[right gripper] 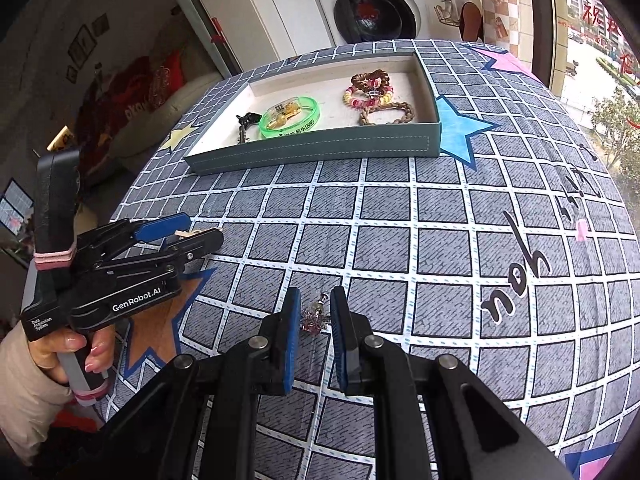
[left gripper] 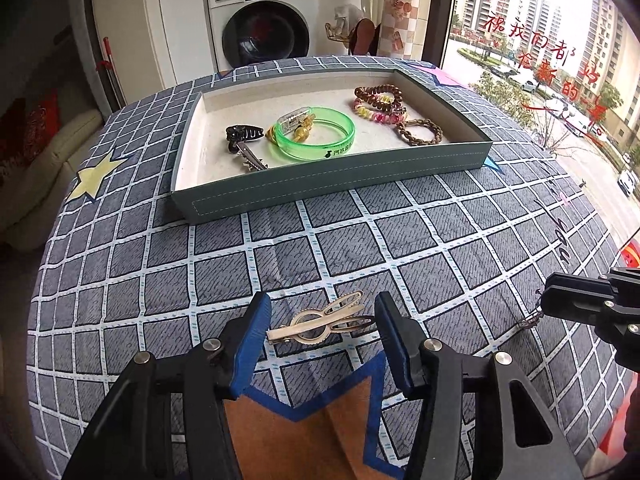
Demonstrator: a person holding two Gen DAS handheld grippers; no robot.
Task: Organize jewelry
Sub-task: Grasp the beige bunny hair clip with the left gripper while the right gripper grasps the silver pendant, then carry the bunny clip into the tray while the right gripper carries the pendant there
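Note:
A gold hair clip (left gripper: 320,322) lies on the checked cloth between the open jaws of my left gripper (left gripper: 322,320), which straddles it. A small pink crystal trinket (right gripper: 315,314) lies between the narrowly open jaws of my right gripper (right gripper: 316,312); whether the pads touch it is unclear. The grey tray (left gripper: 332,186) further back holds a green bangle (left gripper: 316,136), a black claw clip (left gripper: 244,134), a dark hair clip (left gripper: 250,158), coiled hair ties (left gripper: 378,104) and a braided tie (left gripper: 418,132). The tray (right gripper: 316,148) also shows in the right wrist view.
The table wears a grey checked cloth (left gripper: 360,240) with coloured stars. The left gripper (right gripper: 182,232) shows at the left of the right wrist view, the right gripper (left gripper: 560,300) at the right edge of the left one. A washing machine (left gripper: 264,20) stands behind the table, a window at right.

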